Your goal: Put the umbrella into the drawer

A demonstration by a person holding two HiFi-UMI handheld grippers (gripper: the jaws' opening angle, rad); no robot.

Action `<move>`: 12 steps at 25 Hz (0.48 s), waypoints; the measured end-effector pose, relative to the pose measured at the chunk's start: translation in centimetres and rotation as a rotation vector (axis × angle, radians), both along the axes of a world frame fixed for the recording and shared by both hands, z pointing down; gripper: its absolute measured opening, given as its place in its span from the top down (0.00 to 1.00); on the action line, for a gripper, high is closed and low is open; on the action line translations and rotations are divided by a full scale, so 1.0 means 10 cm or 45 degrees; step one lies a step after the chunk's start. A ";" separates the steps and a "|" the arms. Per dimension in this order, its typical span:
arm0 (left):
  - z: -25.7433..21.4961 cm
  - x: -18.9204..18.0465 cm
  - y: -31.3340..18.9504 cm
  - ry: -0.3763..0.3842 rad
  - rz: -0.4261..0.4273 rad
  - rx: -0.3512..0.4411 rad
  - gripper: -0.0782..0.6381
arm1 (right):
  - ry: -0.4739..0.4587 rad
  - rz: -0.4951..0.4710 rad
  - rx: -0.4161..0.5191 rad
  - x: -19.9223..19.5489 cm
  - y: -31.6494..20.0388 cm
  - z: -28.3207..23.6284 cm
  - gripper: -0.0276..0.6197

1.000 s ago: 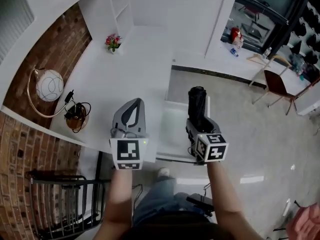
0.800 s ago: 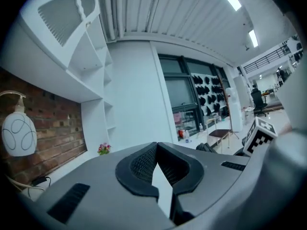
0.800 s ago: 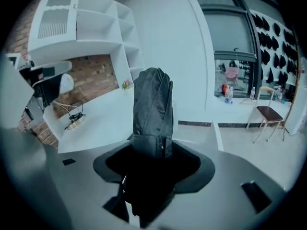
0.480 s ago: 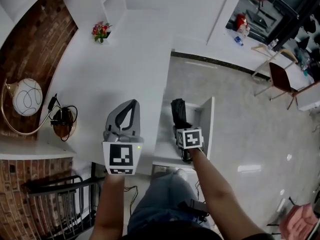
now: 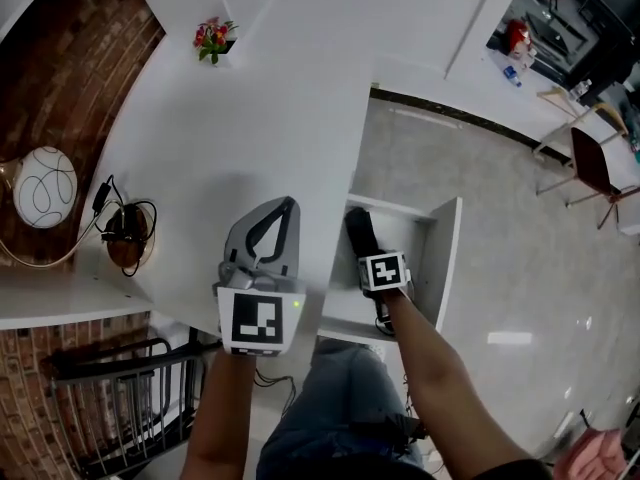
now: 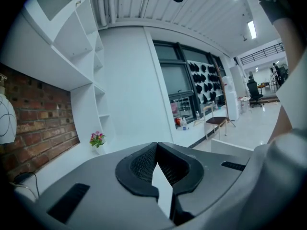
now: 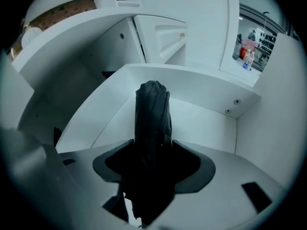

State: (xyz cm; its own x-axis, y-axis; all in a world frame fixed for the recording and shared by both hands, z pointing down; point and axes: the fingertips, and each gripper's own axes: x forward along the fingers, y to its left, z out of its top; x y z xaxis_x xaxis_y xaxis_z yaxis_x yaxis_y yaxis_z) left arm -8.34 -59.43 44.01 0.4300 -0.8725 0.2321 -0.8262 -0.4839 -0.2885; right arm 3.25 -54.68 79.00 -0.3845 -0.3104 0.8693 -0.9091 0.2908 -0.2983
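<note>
A folded black umbrella (image 5: 358, 232) lies lengthwise inside the open white drawer (image 5: 440, 258) that sticks out from under the white desk (image 5: 250, 118). My right gripper (image 5: 366, 253) is shut on the umbrella's near end, low inside the drawer. In the right gripper view the umbrella (image 7: 152, 111) points away between the jaws of the right gripper (image 7: 153, 150), with the drawer's floor and back wall (image 7: 201, 114) around it. My left gripper (image 5: 287, 206) hovers above the desk's front edge, shut and empty; in the left gripper view the left gripper (image 6: 156, 145) shows its jaws meeting.
A small flower pot (image 5: 212, 38) stands at the desk's far end. A round lamp globe (image 5: 44, 186) and a brown object with cables (image 5: 125, 238) sit at the left. A black metal rail (image 5: 110, 398) is below left, a chair (image 5: 598, 168) far right.
My right gripper has gone down with the umbrella, from above the drawer to inside it. The left gripper has stayed over the desk edge.
</note>
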 end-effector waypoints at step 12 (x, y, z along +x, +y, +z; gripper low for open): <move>-0.32 0.05 0.35 0.025 -0.083 -0.017 0.89 | 0.109 -0.036 0.083 0.26 0.17 -0.89 0.54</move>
State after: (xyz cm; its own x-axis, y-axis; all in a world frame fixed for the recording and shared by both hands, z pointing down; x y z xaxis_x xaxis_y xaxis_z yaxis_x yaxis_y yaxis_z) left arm -7.84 -55.95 40.85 0.3769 -0.8956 0.2362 -0.8614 -0.4327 -0.2661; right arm 5.88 -52.96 70.14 -0.3192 -0.3576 0.8777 -0.9215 0.3333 -0.1994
